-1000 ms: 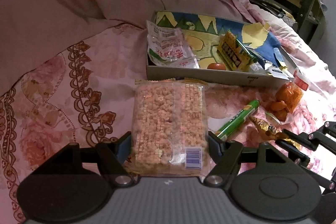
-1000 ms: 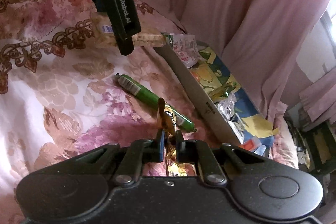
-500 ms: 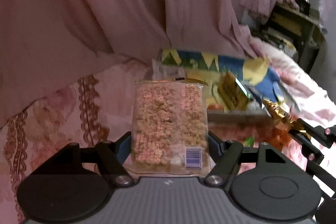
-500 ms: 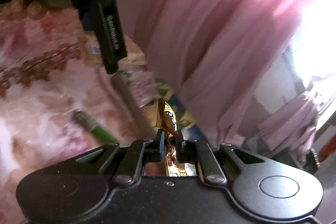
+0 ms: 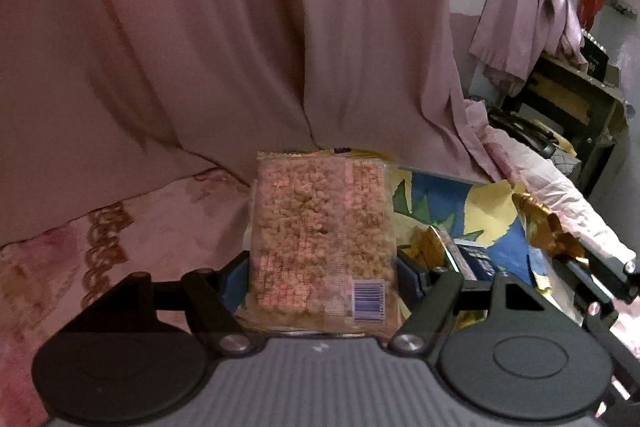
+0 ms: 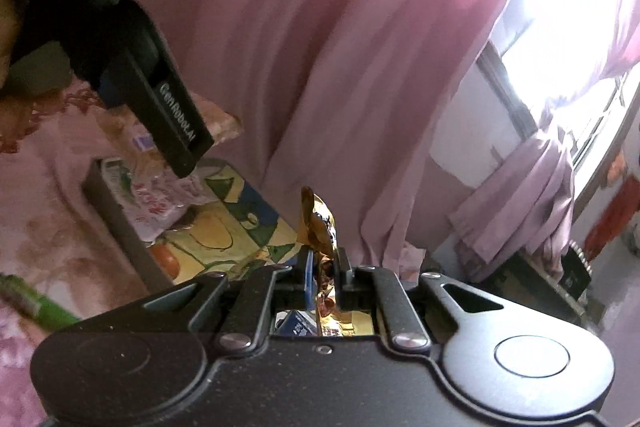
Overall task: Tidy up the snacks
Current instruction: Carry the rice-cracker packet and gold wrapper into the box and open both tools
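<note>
From the left wrist, the left gripper point(image 5: 324, 279) pinches a clear bag of small puffed pieces point(image 5: 322, 239) by its two long sides, near the bottom end with the barcode. The bag is lifted above the bed, in front of the colourful box point(image 5: 480, 203). I judge it light and soft, and the pieces inside crush easily, so a hold on the edges is better than a hard squeeze in the middle. The film also looks smooth and may slip. The bag hides most of the box, and the lower part of the bag is behind the gripper's body. At the right edge, a gold wrapper point(image 5: 540, 223) shows in the other tool.

From the right wrist, the right gripper point(image 6: 325, 269) is pressed together on the gold wrapper point(image 6: 318, 227), which stands up crumpled above the box point(image 6: 120, 227). It seems very light and thin; what it contains I cannot see. A green tube point(image 6: 44, 311) lies on the bed, cut off by the gripper's body. The window glare washes out the right side.
</note>
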A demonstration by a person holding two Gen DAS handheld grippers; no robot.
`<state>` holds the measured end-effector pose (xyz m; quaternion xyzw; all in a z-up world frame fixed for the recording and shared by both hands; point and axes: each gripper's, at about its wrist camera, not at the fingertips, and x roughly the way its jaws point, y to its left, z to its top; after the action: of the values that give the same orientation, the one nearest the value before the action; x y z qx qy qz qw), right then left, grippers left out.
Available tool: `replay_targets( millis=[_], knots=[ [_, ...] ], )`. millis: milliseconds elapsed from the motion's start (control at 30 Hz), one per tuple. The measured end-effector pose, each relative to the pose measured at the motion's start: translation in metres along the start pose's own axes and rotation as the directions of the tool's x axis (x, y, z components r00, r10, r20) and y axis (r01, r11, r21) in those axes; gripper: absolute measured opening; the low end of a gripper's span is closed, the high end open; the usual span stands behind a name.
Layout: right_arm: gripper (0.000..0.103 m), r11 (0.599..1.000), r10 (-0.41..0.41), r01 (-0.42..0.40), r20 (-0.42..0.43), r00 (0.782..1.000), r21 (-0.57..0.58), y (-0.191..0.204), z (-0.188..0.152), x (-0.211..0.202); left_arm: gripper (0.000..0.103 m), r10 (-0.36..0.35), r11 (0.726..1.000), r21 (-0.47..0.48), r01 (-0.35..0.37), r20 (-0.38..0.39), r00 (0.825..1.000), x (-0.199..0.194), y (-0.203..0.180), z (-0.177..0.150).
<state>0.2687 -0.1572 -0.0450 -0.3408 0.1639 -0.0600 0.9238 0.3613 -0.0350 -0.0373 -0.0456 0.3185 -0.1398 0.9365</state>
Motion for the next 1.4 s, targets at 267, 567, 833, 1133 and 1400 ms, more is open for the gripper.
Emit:
replay_targets(
  millis=[267,567,833,1133,1400],
  knots=[
    [0.010,0.999,0.016,-0.012,-0.082,0.997,0.048,0.010,-0.001,0.045,0.076,0.033,0.999,0.045,-0.031,-0.050,0.998,0.034,0.000,-0.011],
    [0.010,0.996,0.061,-0.049,-0.155,0.986,0.081,0.021,-0.009,0.067,0.076,0.057,0.995,0.086,-0.048,-0.106,0.993,0.047,-0.002,-0.016],
    [0.011,0.994,0.083,-0.068,-0.180,0.980,0.089,0.027,-0.012,0.071,0.076,0.062,0.993,0.109,-0.047,-0.133,0.989,0.051,-0.005,-0.018],
    [0.028,0.988,0.094,-0.067,-0.194,0.977,0.140,0.019,-0.010,0.069,0.083,0.011,0.999,0.044,-0.005,-0.143,0.990,0.044,0.000,-0.009],
    [0.048,0.970,0.088,-0.042,-0.185,0.979,0.240,-0.004,-0.003,0.054,0.095,-0.020,1.000,0.006,0.021,-0.072,0.997,0.017,-0.001,0.004]
  ],
)
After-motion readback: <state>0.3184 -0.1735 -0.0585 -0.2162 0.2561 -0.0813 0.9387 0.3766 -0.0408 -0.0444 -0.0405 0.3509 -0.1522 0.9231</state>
